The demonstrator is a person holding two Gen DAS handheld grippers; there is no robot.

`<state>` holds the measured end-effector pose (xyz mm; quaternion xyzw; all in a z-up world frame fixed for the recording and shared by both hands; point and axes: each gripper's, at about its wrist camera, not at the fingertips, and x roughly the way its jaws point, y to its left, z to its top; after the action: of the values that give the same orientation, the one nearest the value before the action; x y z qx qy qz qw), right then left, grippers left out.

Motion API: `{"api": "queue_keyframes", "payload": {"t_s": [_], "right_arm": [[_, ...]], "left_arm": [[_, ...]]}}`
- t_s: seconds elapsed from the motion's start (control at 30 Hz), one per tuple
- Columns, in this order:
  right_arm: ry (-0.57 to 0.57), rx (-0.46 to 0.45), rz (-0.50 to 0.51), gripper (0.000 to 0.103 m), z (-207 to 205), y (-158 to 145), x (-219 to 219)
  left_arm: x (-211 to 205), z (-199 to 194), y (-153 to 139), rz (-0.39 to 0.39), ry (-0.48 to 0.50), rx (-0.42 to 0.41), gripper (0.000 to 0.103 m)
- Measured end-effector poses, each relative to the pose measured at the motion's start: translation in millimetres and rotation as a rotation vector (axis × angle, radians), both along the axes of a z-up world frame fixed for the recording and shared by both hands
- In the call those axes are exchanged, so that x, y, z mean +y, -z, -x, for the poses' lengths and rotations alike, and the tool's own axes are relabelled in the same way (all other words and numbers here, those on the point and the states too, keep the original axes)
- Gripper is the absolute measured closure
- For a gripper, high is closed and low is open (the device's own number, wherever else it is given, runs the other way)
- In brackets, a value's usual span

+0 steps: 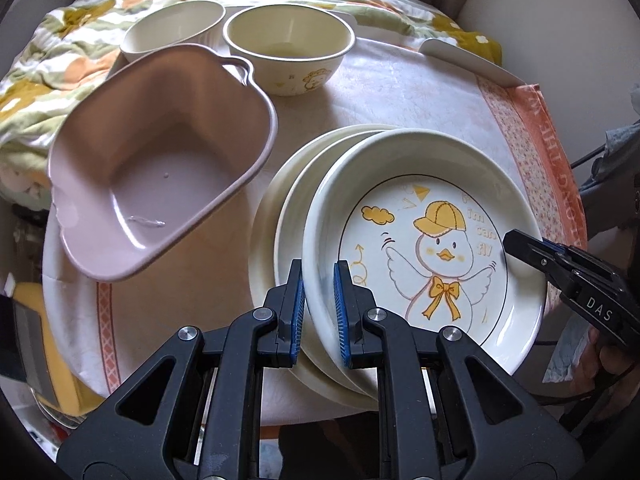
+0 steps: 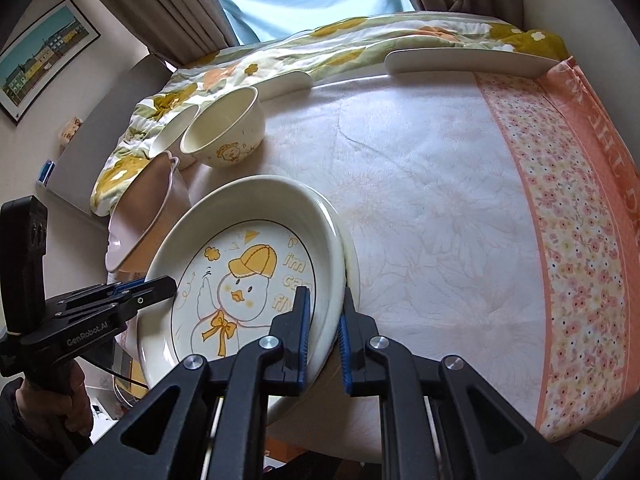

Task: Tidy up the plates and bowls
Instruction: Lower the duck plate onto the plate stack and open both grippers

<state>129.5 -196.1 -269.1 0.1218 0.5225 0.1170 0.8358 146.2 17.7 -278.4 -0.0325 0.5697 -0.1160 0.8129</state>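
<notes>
Duck plate (image 1: pixel 436 240): topmost of a loose stack of three plates at the near edge of the table, tilted, sitting offset on the lower plates (image 1: pixel 280 216).

Left gripper (image 1: pixel 319 312): fingers straddle the duck plate's near-left rim, blue pads narrowly apart and touching or nearly touching the rim. Right gripper (image 2: pixel 325 334): same on the opposite rim, inner pad over the plate's well, outer pad outside; looks clamped on the top plate alone.

Judged step: two-handed placing or squaring of the top plate on the stack.

Next move calls for levelling and centring it over the lower plates before letting go.

Beyond: pink tub (image 1: pixel 160 160) to the left, duck bowl (image 1: pixel 290 46) and ribbed bowl (image 1: pixel 174 28) farther back, white plate (image 2: pixel 468 62) at the far edge.
</notes>
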Motion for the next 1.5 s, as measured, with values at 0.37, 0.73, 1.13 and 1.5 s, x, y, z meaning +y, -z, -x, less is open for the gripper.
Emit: {"api": "queue_keyframes", "payload": {"t_s": [0.37, 0.73, 1.13, 1.5], "right_arm": [[-0.071, -0.029, 0.072, 0.091, -5, 2, 6], [-0.09, -0.047, 0.106, 0.091, -7, -1, 7], [-0.104, -0.061, 0.13, 0.091, -7, 3, 13], [-0.135, -0.076, 0.209, 0.09, -4, 4, 25]], "left_arm": [[-13, -2, 5, -0.084, -0.018, -0.051, 0.089], [-46, 5, 3, -0.323, 0.023, -0.118, 0.085], [-58, 16, 2, -0.476, 0.055, -0.195, 0.086], [-61, 23, -1, -0.533, 0.063, -0.223, 0.086]]}}
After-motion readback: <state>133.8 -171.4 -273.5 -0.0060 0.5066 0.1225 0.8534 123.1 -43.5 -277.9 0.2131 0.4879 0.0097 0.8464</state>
